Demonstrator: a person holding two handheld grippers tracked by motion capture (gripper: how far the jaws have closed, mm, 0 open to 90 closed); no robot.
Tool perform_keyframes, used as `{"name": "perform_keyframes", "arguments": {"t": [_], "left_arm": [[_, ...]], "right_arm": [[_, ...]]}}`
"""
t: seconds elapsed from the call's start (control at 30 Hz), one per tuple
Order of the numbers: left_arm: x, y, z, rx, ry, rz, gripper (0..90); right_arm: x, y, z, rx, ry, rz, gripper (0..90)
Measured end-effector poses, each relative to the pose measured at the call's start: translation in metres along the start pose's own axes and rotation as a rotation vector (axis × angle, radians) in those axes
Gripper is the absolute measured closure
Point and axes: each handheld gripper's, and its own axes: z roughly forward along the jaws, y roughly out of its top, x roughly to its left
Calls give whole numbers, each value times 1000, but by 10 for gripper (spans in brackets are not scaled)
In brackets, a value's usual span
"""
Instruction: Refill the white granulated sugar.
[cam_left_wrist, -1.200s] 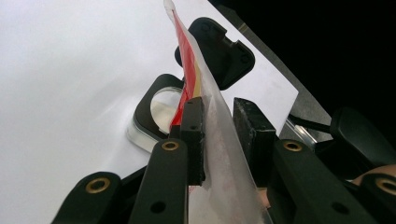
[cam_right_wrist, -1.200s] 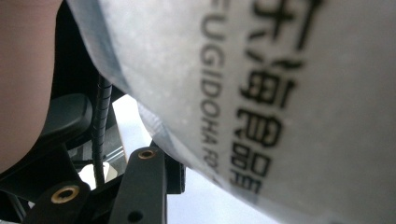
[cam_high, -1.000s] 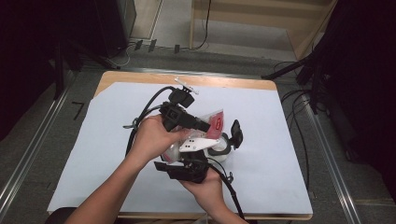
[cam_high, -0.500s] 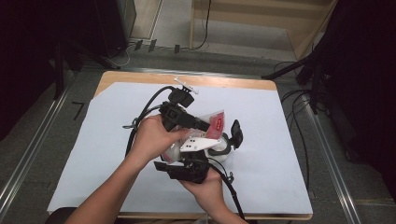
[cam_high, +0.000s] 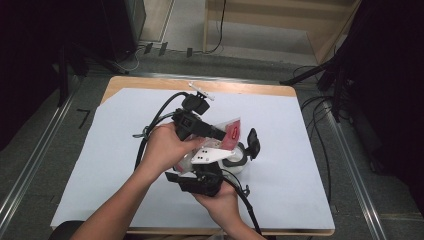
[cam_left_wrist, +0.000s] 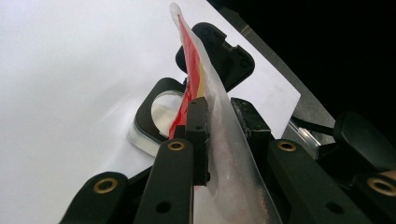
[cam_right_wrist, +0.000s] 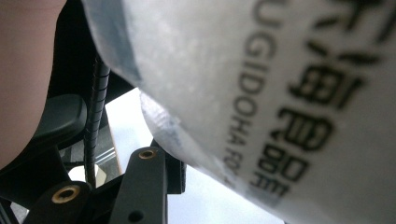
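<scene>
Nothing has moved; left claw (cam_left_wrist: 219, 135) pinches the pouch (cam_left_wrist: 205, 88) edge, long axis pointing away over the container (cam_left_wrist: 159, 116). Right claw (cam_right_wrist: 187, 172) clamps the pouch's bottom.

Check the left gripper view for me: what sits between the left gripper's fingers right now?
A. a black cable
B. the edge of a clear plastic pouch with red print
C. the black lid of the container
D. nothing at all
B: in the left gripper view the fingers are closed on the clear red-printed pouch, which stands up above the open container on the white sheet.
</scene>
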Motion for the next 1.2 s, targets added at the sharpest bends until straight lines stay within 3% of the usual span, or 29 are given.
{"name": "perform_keyframes", "arguments": {"t": [0.5,0.97,1.2], "left_arm": [[-6,0,0,-5,33,13,779],[-1,0,0,-13,5,-6,774],[5,0,-8,-41,-16,-27,775]], "right_arm": [[-2,0,1,-20,1,5,641],[-2,-1,0,-8,-1,-24,642],[1,3,-3,-8,2,-52,642]]}}
